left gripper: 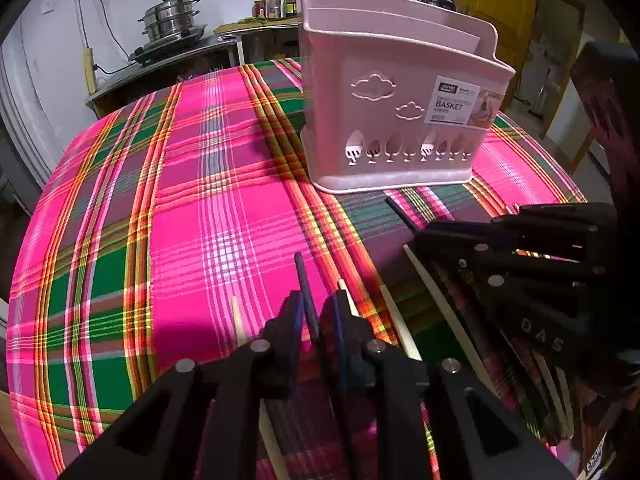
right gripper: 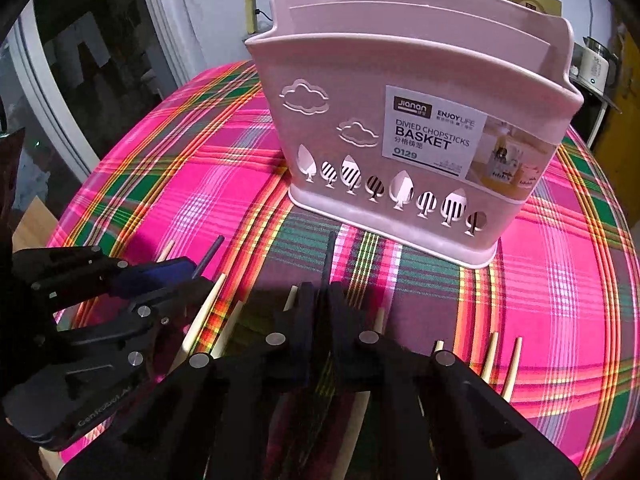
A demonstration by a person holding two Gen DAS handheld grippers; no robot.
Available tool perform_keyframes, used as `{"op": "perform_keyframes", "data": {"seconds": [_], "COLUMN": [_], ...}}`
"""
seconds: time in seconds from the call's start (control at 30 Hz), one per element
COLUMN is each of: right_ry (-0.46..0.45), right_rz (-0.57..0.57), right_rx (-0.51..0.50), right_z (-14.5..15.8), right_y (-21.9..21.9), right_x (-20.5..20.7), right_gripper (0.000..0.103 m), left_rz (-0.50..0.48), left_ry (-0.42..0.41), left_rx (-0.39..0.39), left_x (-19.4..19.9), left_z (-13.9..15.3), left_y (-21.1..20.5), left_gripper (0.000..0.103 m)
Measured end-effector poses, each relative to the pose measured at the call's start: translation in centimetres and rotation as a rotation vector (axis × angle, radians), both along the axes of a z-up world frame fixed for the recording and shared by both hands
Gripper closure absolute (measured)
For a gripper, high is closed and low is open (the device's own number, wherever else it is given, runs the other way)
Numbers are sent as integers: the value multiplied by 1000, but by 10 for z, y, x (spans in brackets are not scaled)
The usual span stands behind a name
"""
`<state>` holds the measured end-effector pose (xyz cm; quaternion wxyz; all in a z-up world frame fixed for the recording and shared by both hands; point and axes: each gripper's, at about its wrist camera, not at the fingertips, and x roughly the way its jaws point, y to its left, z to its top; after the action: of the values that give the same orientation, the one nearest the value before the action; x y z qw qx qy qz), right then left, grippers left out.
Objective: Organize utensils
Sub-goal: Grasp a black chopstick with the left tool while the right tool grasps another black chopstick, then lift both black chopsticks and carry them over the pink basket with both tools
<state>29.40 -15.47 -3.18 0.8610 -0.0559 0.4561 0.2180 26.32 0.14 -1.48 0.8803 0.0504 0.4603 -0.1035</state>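
A pink basket point(right gripper: 404, 128) is stood on the plaid cloth point(left gripper: 140, 200), well behind the chopsticks point(right gripper: 200, 320) laid near both grippers. One dark chopstick point(left gripper: 306, 296) is pinched by the left gripper point(left gripper: 316, 320), another point(right gripper: 329, 260) by the right gripper point(right gripper: 320, 308). They are judged light, stiff and slippery, best gripped mid-length. "DIVIED CHOPSTICKS BASKET", "jianan" and "ENJOY LIFE" are read on the label point(right gripper: 436, 132).

Plaid-clothed table point(left gripper: 180, 208) bears pink basket point(left gripper: 400, 120) and scattered chopsticks point(right gripper: 202, 316).
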Motion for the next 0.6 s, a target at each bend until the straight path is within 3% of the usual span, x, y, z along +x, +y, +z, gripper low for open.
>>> {"op": "perform_keyframes", "data": {"seconds": [0.03, 0.27, 0.6], "right_ry": [3, -22, -113], "right_rz": [0, 10, 7], "right_rx": [3, 56, 132], "right_z": [0, 17, 65], "right_y": [-1, -2, -20], "right_x": [0, -7, -29], "right_gripper": [97, 98, 98], "left_rz": [-3, -24, -28], "left_ry": [-2, -16, -133], "left_rx": [-5, -63, -111], "left_x": [0, -6, -27], "left_z": [0, 8, 70], "left_y": [-1, -5, 2], "left_gripper": [96, 98, 98]}}
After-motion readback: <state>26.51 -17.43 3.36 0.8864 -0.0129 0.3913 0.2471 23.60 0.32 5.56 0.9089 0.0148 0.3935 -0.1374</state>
